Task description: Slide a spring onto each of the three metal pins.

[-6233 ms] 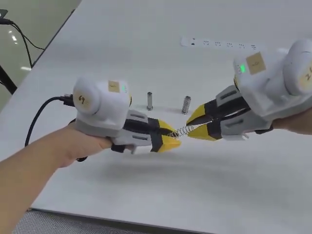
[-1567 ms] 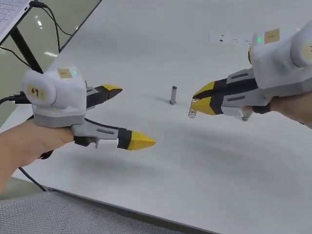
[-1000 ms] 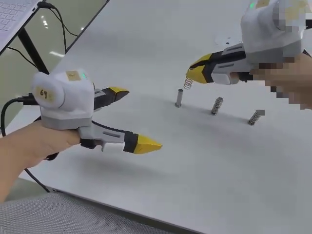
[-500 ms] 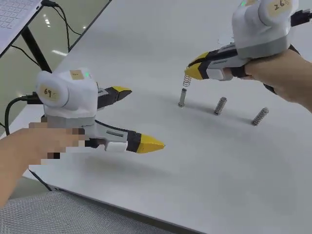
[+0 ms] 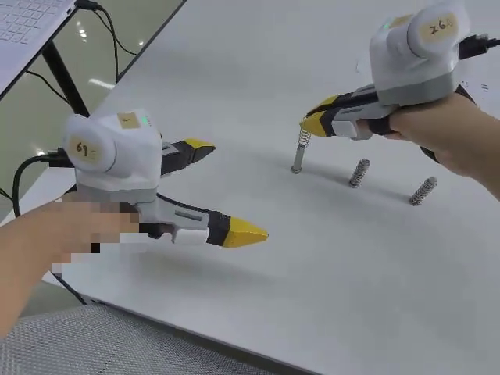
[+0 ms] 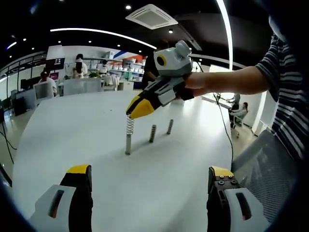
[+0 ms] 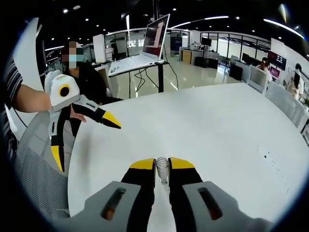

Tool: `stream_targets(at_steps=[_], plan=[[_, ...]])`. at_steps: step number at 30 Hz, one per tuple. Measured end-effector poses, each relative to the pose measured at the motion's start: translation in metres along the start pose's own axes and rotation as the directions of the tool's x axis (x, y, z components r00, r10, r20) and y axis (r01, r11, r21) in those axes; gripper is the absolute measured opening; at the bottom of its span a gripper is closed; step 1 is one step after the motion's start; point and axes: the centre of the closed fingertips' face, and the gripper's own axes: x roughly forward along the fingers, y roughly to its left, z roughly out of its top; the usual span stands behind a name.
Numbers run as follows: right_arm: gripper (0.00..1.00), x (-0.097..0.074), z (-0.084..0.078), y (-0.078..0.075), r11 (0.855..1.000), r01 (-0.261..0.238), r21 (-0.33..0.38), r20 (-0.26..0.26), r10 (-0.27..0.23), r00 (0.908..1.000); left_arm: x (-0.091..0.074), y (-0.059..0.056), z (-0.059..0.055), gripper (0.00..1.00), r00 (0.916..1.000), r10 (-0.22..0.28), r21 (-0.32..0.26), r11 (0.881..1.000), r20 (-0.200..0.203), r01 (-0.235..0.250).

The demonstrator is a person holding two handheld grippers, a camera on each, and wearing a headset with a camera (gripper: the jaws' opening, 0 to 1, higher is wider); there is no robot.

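Spring [image 5: 303,140] pinched in right tool [image 5: 309,125] atop pin [image 5: 297,162], left tool [image 5: 232,189] agape, well apart

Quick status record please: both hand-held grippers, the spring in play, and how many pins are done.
right hand-held gripper: shut on the spring, held roughly upright
spring position: directly over the bare pin, lower end at the pin's top
left hand-held gripper: open, holding nothing, above the table, well apart from the pins
pins done: two, the middle sprung pin and the end sprung pin
pins left: one, the bare pin
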Motion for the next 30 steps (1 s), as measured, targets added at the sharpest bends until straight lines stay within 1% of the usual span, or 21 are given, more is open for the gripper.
stream_targets(at_steps=[6,9,14,16,20,22,24,27,30], plan=[[0.07,0.004,-0.003,-0.001,1.000,0.002,0.004,-0.007,-0.002,1.0000,0.000,0.001,-0.001,0.98,1.0000,0.001,-0.001,1.000,-0.002,-0.001],[0.07,0.010,-0.009,-0.003,1.000,0.001,0.011,-0.016,0.000,0.9999,0.000,0.002,-0.001,0.98,1.0000,0.000,-0.002,1.000,-0.003,0.000],[0.07,0.016,-0.016,-0.006,1.000,0.009,0.030,-0.032,-0.008,0.9994,-0.001,0.002,0.005,0.98,1.0000,-0.001,0.002,1.000,0.009,0.001],[0.07,0.018,-0.020,-0.007,0.999,0.013,0.042,-0.047,-0.011,0.9988,-0.002,0.002,0.006,0.98,1.0000,0.000,0.008,1.000,0.010,-0.001],[0.07,0.024,-0.030,-0.006,0.999,0.014,0.035,-0.081,-0.012,0.9967,-0.003,0.002,0.005,0.98,1.0000,0.000,0.023,1.000,-0.001,0.000],[0.07,0.026,-0.034,-0.006,0.999,0.019,0.026,-0.093,-0.017,0.9955,-0.003,0.003,0.006,0.98,1.0000,0.002,0.023,1.000,0.000,-0.002],[0.07,0.028,-0.038,-0.005,0.999,0.020,0.033,-0.104,-0.016,0.9945,-0.003,0.003,0.005,0.98,1.0000,0.004,0.022,1.000,0.000,-0.004],[0.07,0.030,-0.045,-0.005,0.999,0.025,0.030,-0.136,-0.021,0.9906,-0.003,0.002,0.005,0.98,1.0000,0.004,0.022,1.000,-0.001,-0.004],[0.07,0.031,-0.047,-0.003,1.000,0.026,0.013,-0.145,-0.023,0.9891,-0.003,0.002,0.007,0.97,1.0000,0.002,0.022,1.000,0.001,-0.002]])
